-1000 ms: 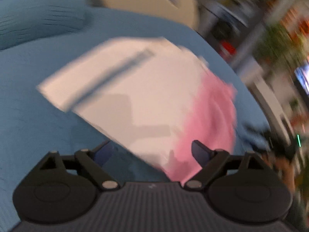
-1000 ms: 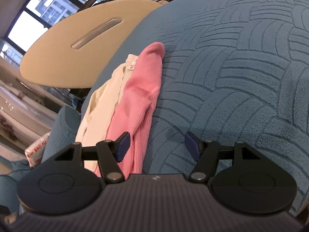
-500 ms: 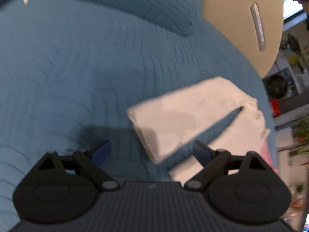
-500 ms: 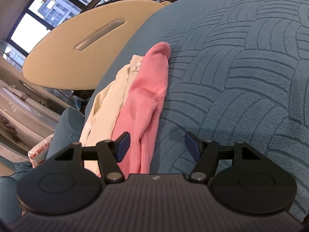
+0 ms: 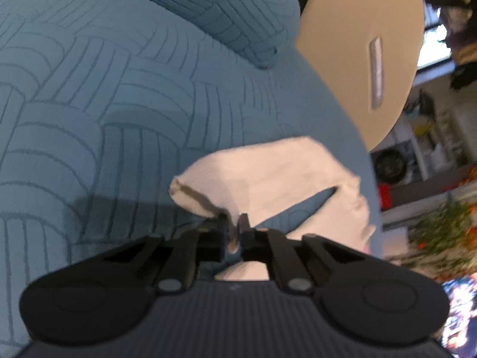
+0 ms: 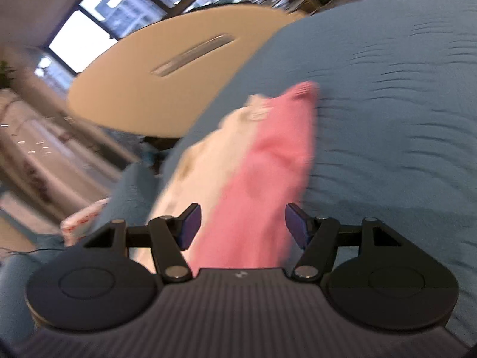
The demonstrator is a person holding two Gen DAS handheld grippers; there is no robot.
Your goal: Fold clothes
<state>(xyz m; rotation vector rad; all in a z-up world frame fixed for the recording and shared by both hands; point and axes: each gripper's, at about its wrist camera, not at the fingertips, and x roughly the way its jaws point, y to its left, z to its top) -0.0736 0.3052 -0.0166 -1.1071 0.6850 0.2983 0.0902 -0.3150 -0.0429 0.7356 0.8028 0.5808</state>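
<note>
A white and pink knitted garment lies on the blue quilted cover (image 5: pixel 89 119). In the left wrist view its white part (image 5: pixel 268 176) is spread ahead, with a corner lifted into a fold. My left gripper (image 5: pixel 232 217) has its jaws closing tight on that white corner, and the pads press on the cloth. In the right wrist view the pink part (image 6: pixel 268 155) runs away from me beside the white part (image 6: pixel 208 161). My right gripper (image 6: pixel 241 213) is open, and the near end of the pink cloth lies between and below its fingers without touching the pads.
A beige oval tabletop (image 5: pixel 357 44) stands past the edge of the cover and also shows as the beige tabletop (image 6: pixel 167 89) in the right wrist view. A blue cushion (image 5: pixel 208 0) lies at the back. A red and white bag (image 6: pixel 80 223) sits low on the left.
The left gripper's jaws have gone from wide open to shut on the white corner. The right gripper has shifted over the pink cloth, which now lies between its fingers.
</note>
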